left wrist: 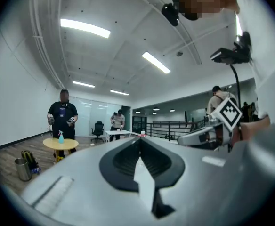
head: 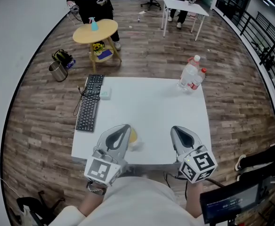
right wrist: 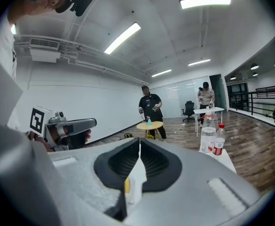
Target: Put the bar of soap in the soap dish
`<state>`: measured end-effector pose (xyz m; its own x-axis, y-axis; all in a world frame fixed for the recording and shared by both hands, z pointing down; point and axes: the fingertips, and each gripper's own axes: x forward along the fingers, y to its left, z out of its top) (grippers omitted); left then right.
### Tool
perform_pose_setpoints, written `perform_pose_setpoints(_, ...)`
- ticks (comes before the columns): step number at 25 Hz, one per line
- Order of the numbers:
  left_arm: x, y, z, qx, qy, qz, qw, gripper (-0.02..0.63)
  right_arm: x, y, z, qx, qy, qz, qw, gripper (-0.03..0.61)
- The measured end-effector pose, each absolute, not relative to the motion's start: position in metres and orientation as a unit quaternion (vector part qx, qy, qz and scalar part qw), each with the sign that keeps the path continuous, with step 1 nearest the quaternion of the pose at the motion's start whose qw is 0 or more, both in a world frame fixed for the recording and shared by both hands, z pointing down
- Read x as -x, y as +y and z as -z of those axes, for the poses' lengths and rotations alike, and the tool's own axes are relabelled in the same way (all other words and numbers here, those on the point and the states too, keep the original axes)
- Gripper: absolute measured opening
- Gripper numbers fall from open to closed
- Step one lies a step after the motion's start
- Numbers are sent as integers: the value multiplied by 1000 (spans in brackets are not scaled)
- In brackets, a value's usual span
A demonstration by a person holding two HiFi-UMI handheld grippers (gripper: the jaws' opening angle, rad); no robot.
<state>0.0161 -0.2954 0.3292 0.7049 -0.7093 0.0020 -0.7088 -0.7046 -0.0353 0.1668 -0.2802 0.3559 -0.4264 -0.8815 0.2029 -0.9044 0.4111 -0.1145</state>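
Keyboard (head: 90, 103) on table's (head: 151, 108) left, bottles (head: 192, 74) far right, soap (head: 133, 135) near front

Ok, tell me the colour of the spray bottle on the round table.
The spray bottle is light blue, clearest in the head view.

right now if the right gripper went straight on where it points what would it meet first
Looks free nearby: the right gripper points out over the white table, the bottles right of its line. Far ahead stands the round yellow table, though depth is unclear.
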Motion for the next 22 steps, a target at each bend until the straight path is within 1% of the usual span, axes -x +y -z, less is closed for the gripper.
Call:
perform_pose_setpoints(4,-25,-261,-319,931,366,0,10,5,-172,-258,-345,-547,-831,-86,59,11)
perform_pose_setpoints(8,-23,-238,-329,927,374,-3,-19,5,-180,-237,-349,-556,-823,-98,59,9)
perform_pose_setpoints(11,-16,-225,-338,917,397,20,-16,5,-183,-225,-353,-550,-827,-101,58,9)
perform_pose_setpoints(16,-4,-224,-341,907,421,27,-11,5,-172,-223,-342,-539,-837,-85,52,11)
perform_pose_setpoints(19,0,-226,-337,908,419,14,-1,5,-160,-220,-334,-535,-841,-65,50,11)
perform_pose_setpoints(22,-3,-226,-324,916,401,0,23,5,-154,-219,-323,-543,-837,-39,55,9)
